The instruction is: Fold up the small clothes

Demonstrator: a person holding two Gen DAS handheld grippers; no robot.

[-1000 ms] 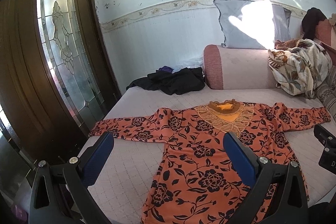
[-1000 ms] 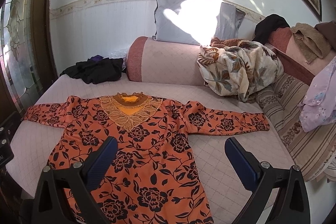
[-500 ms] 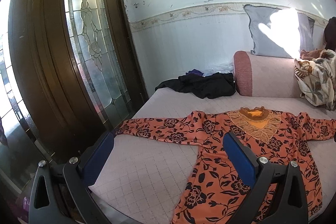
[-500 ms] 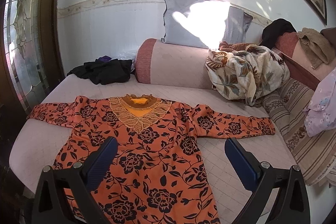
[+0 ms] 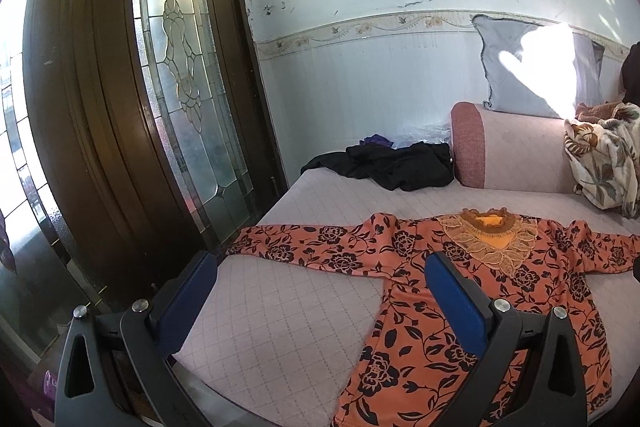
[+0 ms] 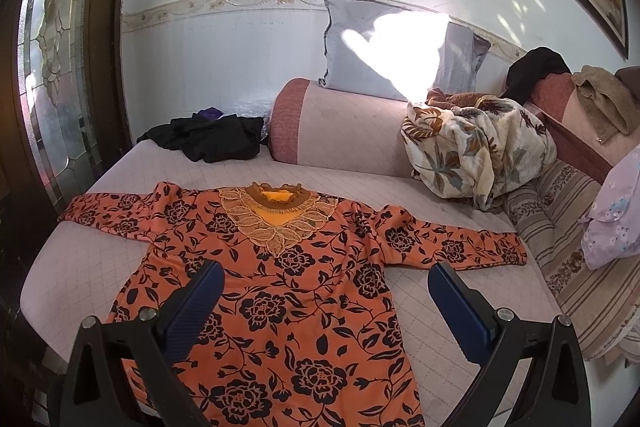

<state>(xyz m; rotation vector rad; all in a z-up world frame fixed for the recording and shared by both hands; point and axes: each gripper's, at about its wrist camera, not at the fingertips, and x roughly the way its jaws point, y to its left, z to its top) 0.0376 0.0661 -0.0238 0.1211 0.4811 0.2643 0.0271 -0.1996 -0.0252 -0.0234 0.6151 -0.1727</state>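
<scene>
An orange top with black flowers point(image 6: 296, 279) point(image 5: 492, 291) lies flat and face up on the pale quilted sofa seat point(image 6: 88, 259), both sleeves spread out and the lace collar toward the backrest. My left gripper point(image 5: 320, 263) hovers open above the seat near the left sleeve point(image 5: 304, 243), with nothing between its blue pads. Over the lower body of the top, my right gripper point(image 6: 326, 269) is open too and holds nothing.
A black garment heap point(image 6: 216, 139) lies at the back left of the seat. A floral blanket point(image 6: 476, 151) is bunched at the back right, with a grey cushion point(image 6: 400, 55) on the backrest. A wooden door with glass panels point(image 5: 176, 87) stands left of the sofa.
The left gripper has swung further left, so more door and less of the top show. The right gripper has shifted slightly. The top has not moved.
</scene>
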